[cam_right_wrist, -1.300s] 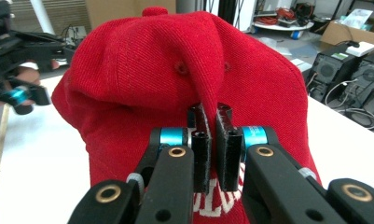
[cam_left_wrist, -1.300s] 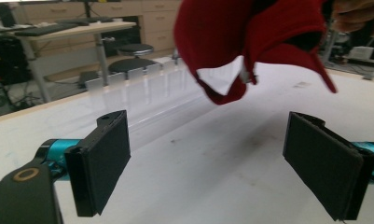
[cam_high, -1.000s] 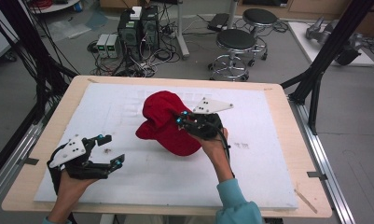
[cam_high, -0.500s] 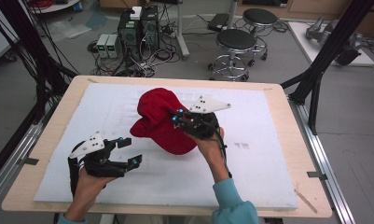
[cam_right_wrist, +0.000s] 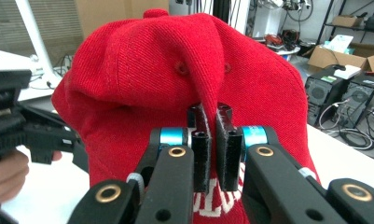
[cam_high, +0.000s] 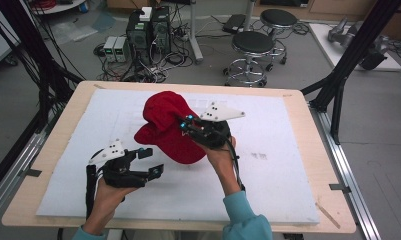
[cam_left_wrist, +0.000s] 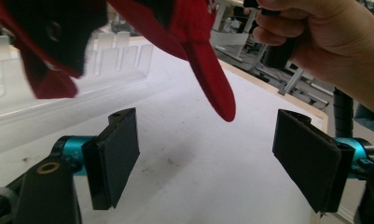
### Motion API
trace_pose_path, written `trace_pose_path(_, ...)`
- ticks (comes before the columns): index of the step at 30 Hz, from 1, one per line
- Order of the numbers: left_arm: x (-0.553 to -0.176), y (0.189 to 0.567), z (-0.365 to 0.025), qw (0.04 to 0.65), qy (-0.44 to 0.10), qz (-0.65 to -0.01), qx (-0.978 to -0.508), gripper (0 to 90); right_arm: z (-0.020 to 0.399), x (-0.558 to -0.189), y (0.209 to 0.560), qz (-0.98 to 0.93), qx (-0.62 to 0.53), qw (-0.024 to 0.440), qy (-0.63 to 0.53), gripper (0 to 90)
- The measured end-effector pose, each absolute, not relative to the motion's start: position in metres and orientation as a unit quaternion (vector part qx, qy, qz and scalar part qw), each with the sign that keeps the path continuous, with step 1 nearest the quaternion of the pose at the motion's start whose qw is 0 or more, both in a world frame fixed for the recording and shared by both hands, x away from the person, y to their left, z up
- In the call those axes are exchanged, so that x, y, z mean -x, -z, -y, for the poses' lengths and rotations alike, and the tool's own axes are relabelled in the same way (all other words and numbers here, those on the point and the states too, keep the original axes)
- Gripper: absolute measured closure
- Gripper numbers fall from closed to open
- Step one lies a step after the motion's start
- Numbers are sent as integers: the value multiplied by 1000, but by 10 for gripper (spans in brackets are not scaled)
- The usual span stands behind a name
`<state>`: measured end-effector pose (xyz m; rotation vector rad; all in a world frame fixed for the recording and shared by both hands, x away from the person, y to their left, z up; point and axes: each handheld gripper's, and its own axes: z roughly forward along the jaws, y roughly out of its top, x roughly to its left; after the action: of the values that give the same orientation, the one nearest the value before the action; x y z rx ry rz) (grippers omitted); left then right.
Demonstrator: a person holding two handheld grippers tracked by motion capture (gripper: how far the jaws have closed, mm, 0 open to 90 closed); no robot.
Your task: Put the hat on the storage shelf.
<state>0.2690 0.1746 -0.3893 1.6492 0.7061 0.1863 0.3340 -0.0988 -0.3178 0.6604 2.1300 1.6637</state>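
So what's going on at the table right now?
A person is working a red cap with a gripper in each hand over the white mat. The right gripper is shut on a fold of the cap's fabric and holds it lifted off the mat. The left gripper is open, its fingers just narrowing a little with nothing between them, and sits close beneath the cap's brim without touching it.

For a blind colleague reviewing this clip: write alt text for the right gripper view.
The right gripper is shut on a fold of a red cap, pinching the fabric between its two black jaws and holding the cap up close to the camera. At the left edge, the left gripper reaches toward the cap, above a white table, with a cluttered lab behind.
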Motion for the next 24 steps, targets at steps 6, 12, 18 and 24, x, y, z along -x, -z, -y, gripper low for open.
trace_pose_path(6,-273,392,-165,627,-69,-310,-711,245,95,-333,317,-750,-231,176,-595,865)
trace_pose_path(12,-275,393,-162,636,-62,-311,-703,291,90,-331,317,-748,-230,172,-599,865)
trace_pose_path(18,-276,394,-161,642,-56,-307,-700,367,87,-330,317,-741,-230,173,-607,865)
trace_pose_path(24,-277,394,-161,651,-56,-305,-693,506,85,-330,317,-734,-233,167,-616,865)
